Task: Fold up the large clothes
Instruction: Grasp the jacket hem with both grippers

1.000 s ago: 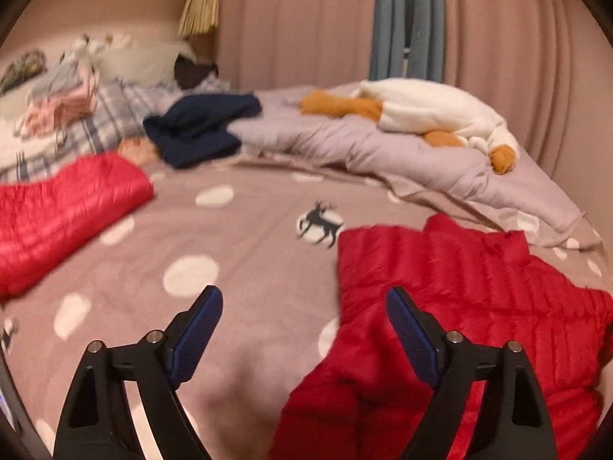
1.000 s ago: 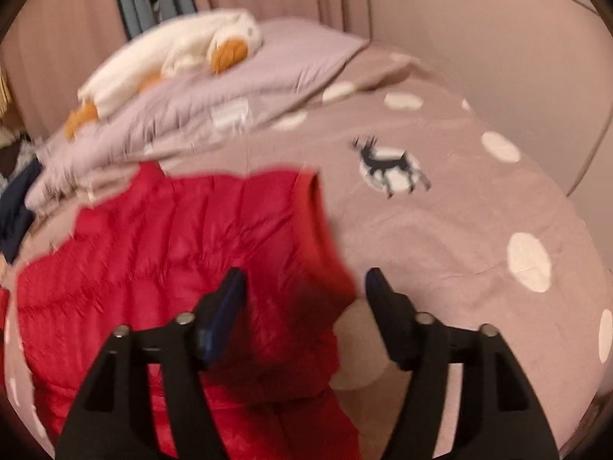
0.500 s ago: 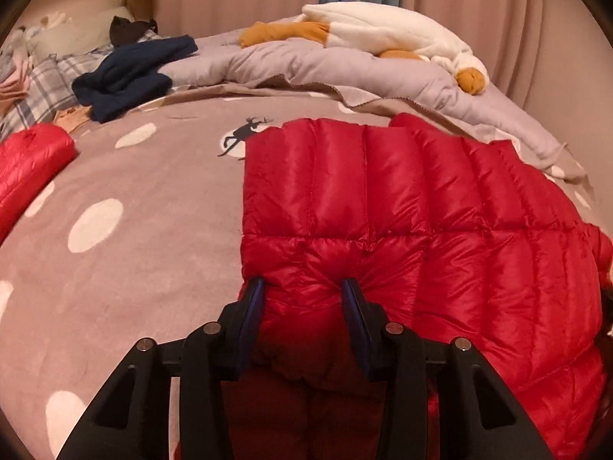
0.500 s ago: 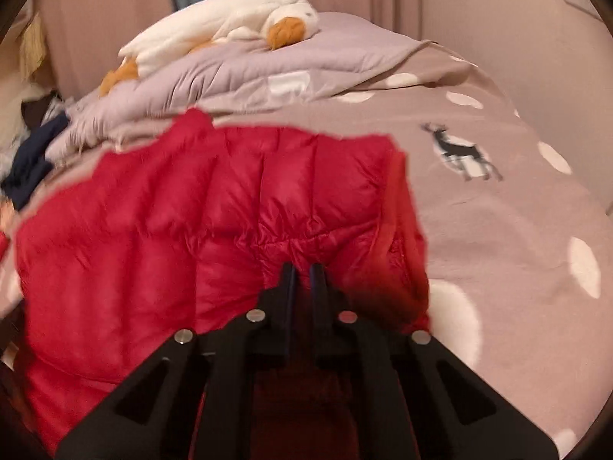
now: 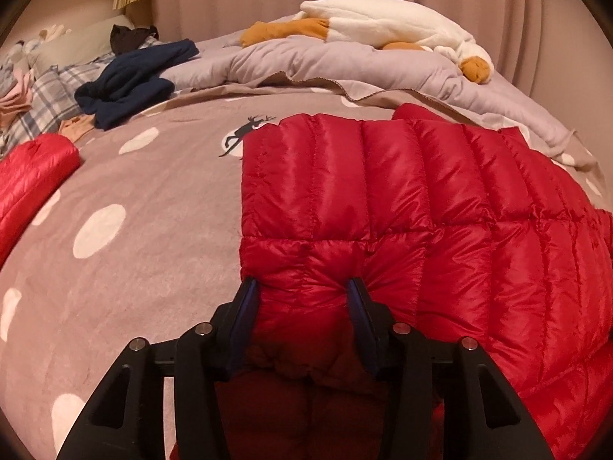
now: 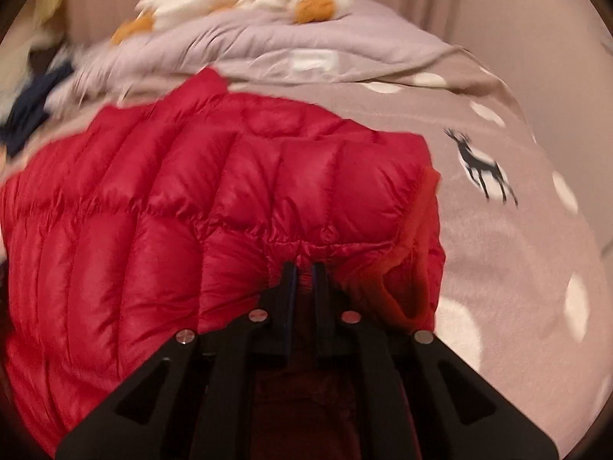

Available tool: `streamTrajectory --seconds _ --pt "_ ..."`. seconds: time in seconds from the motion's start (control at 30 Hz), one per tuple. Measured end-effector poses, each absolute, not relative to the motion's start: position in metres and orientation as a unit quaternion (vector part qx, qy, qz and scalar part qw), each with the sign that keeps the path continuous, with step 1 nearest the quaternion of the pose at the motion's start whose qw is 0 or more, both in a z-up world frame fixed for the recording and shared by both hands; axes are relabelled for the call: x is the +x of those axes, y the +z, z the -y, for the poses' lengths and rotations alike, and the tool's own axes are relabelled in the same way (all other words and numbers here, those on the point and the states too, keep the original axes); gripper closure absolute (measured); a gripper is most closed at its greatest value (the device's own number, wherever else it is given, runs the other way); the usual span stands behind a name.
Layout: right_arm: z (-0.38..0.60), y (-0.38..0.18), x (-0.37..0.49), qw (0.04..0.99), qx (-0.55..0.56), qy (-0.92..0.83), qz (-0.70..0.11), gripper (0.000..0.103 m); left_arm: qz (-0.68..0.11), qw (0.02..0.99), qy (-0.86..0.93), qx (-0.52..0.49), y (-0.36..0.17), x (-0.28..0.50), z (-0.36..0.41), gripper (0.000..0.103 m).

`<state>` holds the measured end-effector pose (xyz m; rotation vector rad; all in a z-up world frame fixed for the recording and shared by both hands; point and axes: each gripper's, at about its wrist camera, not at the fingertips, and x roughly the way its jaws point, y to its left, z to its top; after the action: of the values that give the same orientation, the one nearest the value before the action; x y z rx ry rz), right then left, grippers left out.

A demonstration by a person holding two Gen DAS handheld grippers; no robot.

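On the dotted brown bedspread [image 5: 126, 268], far left of the left wrist view, a second red quilted piece [image 5: 30, 176] lies by itself. Behind it: plaid bedding [image 5: 42, 111] with a navy garment [image 5: 130, 76] heaped beside it.

Centre to right: red down jacket [image 5: 402, 199] spread flat on the bedspread, its far edge near the deer print [image 5: 245, 134]. Left gripper [image 5: 302, 291] straddles a puffed fold at the jacket's near edge; jaws have just been opening a little, yet both blue pads sit against the fabric bulging between them, so the hold remains.

Back right: lilac duvet [image 5: 345, 61] bunched up, plush goose [image 5: 383, 27] lying on top.

Right wrist view (blurred): jacket [image 6: 191, 199] fills the left and centre. Right gripper [image 6: 302, 272] nearly fully closed, pinching a thin gathered seam of the jacket's near edge, beside the orange-red lining [image 6: 413, 268] of the turned-out opening. Bedspread [image 6: 517, 268] bare to the right.
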<state>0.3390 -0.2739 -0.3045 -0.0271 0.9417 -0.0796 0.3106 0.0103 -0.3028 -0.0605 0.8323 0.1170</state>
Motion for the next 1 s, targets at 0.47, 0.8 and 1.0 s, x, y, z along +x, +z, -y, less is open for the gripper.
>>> streamTrajectory --seconds 0.47,0.8,1.0 --pt "0.277 -0.312 0.324 0.913 0.01 -0.035 -0.406 0.094 -0.406 0.912 0.06 -0.031 -0.303 0.312 -0.012 0.051" --pt "0.277 -0.313 0.328 0.915 0.0 -0.041 -0.402 0.094 -0.405 0.911 0.063 -0.032 -0.303 0.313 -0.013 0.049" --pt "0.276 -0.313 0.327 0.916 -0.004 -0.045 -0.398 0.094 -0.407 0.91 0.067 -0.043 -0.305 0.315 -0.018 0.043"
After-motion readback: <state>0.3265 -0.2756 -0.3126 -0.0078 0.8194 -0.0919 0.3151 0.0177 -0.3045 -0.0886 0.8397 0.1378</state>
